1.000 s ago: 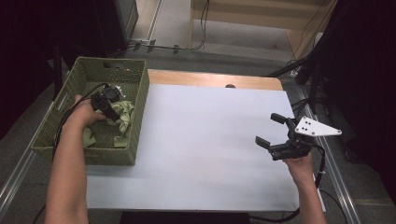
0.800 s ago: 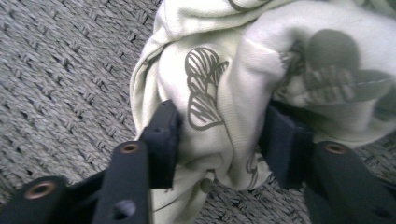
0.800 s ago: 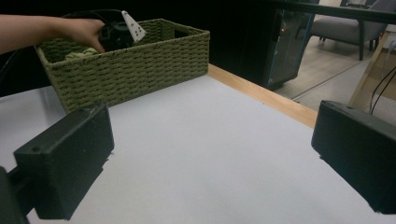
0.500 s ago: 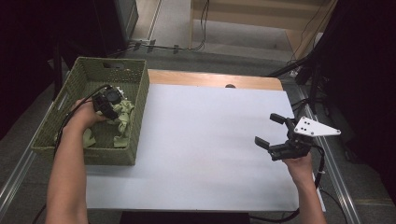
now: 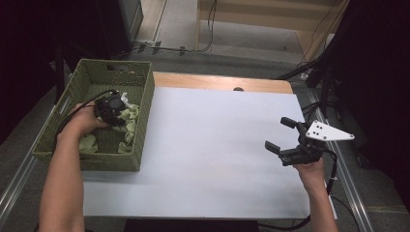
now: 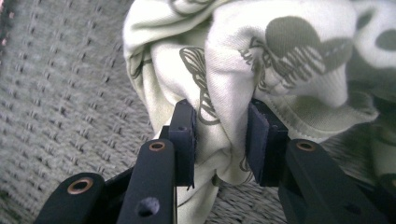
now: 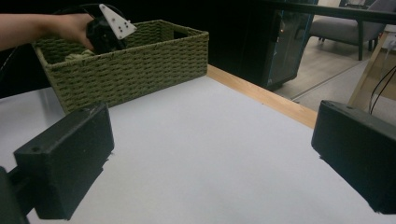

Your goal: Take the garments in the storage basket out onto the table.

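While the left gripper (image 6: 219, 140) pinches a fold of pale printed cloth (image 6: 261, 60) down inside the green woven basket (image 5: 140, 96), the right gripper (image 5: 286, 137) waits wide open and empty above the white tabletop (image 5: 208, 145). Judging by the grip, lifting the cloth clear comes next. Dark surroundings, grey floor beyond.

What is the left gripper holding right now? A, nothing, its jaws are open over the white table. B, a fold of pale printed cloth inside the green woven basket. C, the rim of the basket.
B: the left gripper has its jaws pinched on the pale printed cloth, inside the green woven basket.
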`<act>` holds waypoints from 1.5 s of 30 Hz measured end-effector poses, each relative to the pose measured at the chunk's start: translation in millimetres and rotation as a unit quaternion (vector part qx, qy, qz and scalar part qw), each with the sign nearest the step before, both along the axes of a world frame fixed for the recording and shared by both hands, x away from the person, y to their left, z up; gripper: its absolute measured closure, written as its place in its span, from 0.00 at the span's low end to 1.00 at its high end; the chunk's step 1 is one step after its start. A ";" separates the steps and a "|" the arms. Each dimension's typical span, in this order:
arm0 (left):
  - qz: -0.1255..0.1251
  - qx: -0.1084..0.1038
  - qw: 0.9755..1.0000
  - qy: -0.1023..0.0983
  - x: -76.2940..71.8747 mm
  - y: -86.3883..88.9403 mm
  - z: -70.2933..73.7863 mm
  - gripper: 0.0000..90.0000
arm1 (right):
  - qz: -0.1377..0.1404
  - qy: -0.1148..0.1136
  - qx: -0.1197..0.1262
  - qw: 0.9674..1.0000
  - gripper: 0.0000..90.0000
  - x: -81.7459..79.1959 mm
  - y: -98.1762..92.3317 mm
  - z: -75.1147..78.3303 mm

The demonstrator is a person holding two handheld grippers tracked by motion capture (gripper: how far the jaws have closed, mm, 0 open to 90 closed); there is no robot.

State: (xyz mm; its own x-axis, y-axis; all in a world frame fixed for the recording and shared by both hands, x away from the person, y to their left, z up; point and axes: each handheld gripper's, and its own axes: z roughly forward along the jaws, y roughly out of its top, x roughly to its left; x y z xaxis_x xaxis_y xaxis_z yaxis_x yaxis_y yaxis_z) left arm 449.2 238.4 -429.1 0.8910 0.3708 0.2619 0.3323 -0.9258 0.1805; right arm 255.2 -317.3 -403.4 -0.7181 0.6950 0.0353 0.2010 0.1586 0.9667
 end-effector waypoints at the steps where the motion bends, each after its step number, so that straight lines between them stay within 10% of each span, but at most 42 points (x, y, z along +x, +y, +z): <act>1: -0.006 -0.004 1.000 0.001 -1.6 1.1 2.8 0.75 | 0.000 0.000 0.000 1.000 0.00 0.0 0.0 0.0; 29: -0.118 -0.074 0.988 -0.064 -46.4 -4.3 86.5 0.76 | -0.001 0.000 0.003 1.000 0.00 -0.1 -1.6 0.4; 38: -0.147 -0.118 0.979 -0.076 -53.5 -20.5 106.8 0.76 | -0.001 0.000 0.004 1.000 0.00 1.6 -0.9 -0.2; 45: -0.177 -0.113 0.975 -0.076 -54.4 -50.0 111.1 0.75 | -0.001 0.001 0.003 1.000 0.00 1.7 -2.0 -0.5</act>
State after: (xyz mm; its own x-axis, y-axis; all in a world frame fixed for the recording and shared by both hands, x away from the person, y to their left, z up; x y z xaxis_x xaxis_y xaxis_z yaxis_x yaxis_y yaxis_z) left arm 394.9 188.4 -317.9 0.9311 0.1103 0.3477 -0.0471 -0.9088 0.4146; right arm 256.9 -319.2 -403.9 -0.7162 0.6967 0.0415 0.2033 0.1513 0.9674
